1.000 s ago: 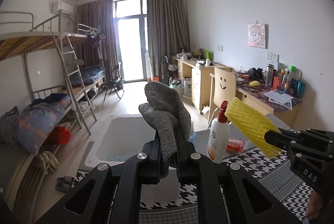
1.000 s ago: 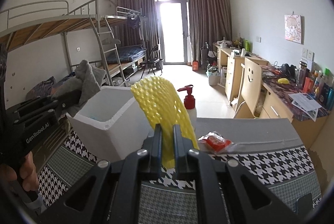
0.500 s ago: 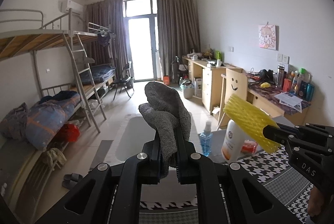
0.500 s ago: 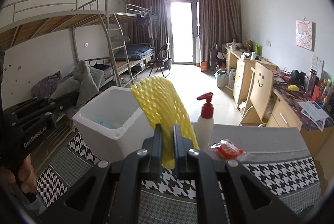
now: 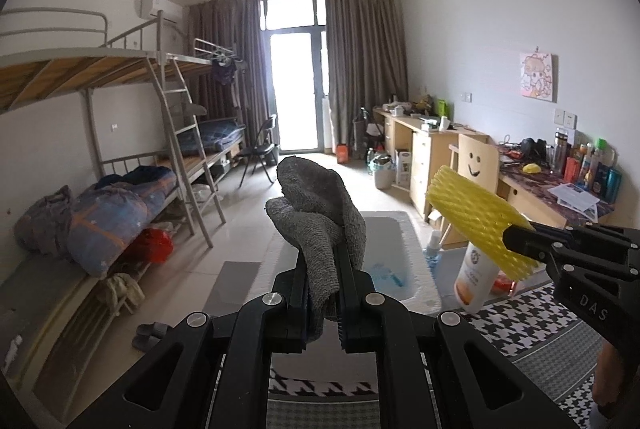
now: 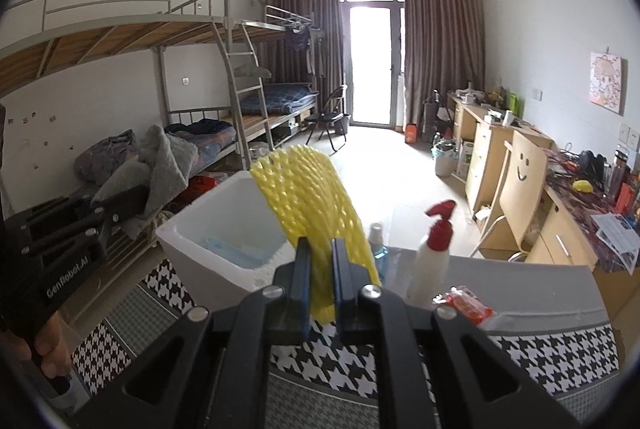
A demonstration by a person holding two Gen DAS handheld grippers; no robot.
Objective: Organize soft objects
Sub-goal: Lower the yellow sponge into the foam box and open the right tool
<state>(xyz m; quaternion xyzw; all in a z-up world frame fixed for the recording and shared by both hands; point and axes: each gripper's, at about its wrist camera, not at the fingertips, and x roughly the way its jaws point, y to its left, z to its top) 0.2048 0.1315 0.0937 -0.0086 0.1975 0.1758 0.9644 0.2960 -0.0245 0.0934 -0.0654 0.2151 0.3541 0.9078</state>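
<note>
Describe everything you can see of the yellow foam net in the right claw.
The yellow foam net is a soft mesh sleeve of woven foam strands, open-celled and flattened into a curved band. The right claw is shut on its lower end, so most of it stands up and bends over toward the left. It hangs in the air in front of the white foam box, touching nothing but the claw. The left wrist view shows it from the side, as a flat ribbed slab.

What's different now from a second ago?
Both hands carried their things sideways: the white box now sits just past the grey cloth, and the pump bottle slid right of the yellow net. Nothing was grabbed or dropped. Both grippers stay clamped.
</note>
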